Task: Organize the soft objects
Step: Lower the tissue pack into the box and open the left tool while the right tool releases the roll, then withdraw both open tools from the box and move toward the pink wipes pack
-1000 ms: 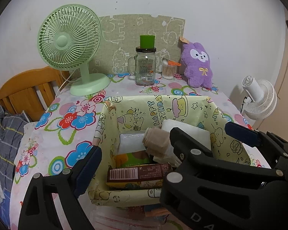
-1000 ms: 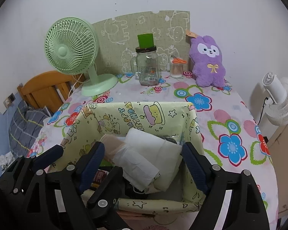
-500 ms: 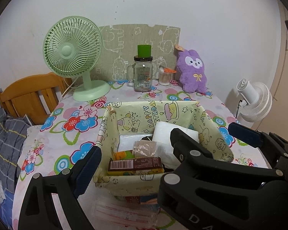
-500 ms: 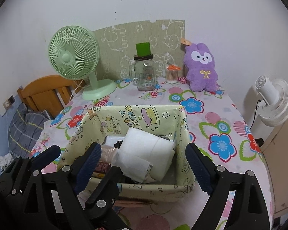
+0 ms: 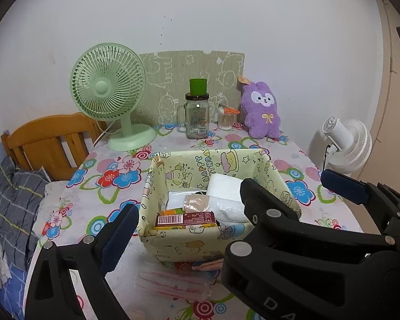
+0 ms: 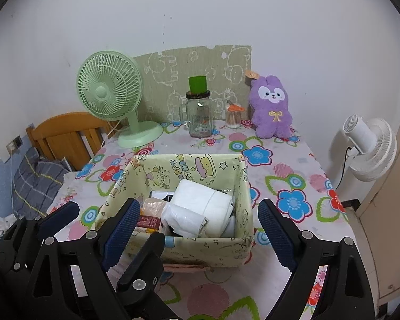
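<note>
A pale yellow cartoon-print fabric box (image 5: 216, 165) (image 6: 189, 250) stands on the flowered tablecloth. It holds a white folded cloth (image 6: 200, 202) (image 5: 224, 186), a beige packet (image 5: 197, 201) and a brown barcoded pack (image 5: 185, 217). A purple plush bunny (image 5: 262, 114) (image 6: 272, 112) sits at the back right by the wall. My right gripper (image 6: 198, 204) is open, hanging in front of and above the box with nothing pressed between its pads. My left gripper (image 5: 194, 200) is open too, close beside the right one, and their fingers overlap.
At the back stand a green desk fan (image 5: 108, 90), a glass jar (image 5: 196, 118) with a green cup on it, and a swab holder (image 5: 225, 118). A plastic-wrapped pink pack (image 5: 173, 282) lies before the box. Off the table are a wooden headboard (image 5: 50, 141) on the left and a white fan (image 6: 370, 146) on the right.
Both grippers have drawn back and up from the box, which now looks smaller and farther. The white cloth stays in the box. The right jaws stand slightly wider.
</note>
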`<state>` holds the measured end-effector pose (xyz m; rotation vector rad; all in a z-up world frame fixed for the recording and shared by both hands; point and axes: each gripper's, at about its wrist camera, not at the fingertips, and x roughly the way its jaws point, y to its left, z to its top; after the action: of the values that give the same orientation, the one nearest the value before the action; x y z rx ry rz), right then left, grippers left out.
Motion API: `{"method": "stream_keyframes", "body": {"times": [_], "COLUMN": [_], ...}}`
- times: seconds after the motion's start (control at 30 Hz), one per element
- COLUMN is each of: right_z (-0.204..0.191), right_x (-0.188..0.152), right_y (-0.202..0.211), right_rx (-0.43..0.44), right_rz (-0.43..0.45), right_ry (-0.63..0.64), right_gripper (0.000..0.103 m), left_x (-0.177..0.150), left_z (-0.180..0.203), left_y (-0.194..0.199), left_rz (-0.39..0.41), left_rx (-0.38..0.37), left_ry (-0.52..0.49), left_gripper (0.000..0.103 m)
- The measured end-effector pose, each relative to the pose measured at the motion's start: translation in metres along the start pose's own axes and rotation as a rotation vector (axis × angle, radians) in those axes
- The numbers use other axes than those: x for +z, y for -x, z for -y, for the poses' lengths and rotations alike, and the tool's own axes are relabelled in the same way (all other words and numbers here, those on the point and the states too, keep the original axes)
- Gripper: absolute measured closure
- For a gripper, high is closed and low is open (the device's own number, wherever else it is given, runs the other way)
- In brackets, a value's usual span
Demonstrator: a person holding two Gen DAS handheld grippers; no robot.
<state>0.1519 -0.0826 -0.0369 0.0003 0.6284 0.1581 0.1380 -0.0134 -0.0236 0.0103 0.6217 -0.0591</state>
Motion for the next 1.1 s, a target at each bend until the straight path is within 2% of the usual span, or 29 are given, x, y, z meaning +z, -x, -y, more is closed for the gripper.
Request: {"method": "stream_keyframes", "body": {"times": [0.63,1.1], "right_z": [0.001,0.003], "right_x": [-0.017,-0.044], "right_y": [0.045,0.063], "right_rx": [-0.001,0.002], "right_rz": [0.056,0.065], "right_ry": [0.006,0.003], "right_gripper": [0.002,0.002], "left_x": [-0.017,-0.043], "left_z": [0.007,0.015], "left_y": [0.038,0.051], "left_rz": [0.045,0.045], "left_rx": [0.009,0.007], "left_ry": [0.003,0.008], "left_gripper": [0.001,0.0]}}
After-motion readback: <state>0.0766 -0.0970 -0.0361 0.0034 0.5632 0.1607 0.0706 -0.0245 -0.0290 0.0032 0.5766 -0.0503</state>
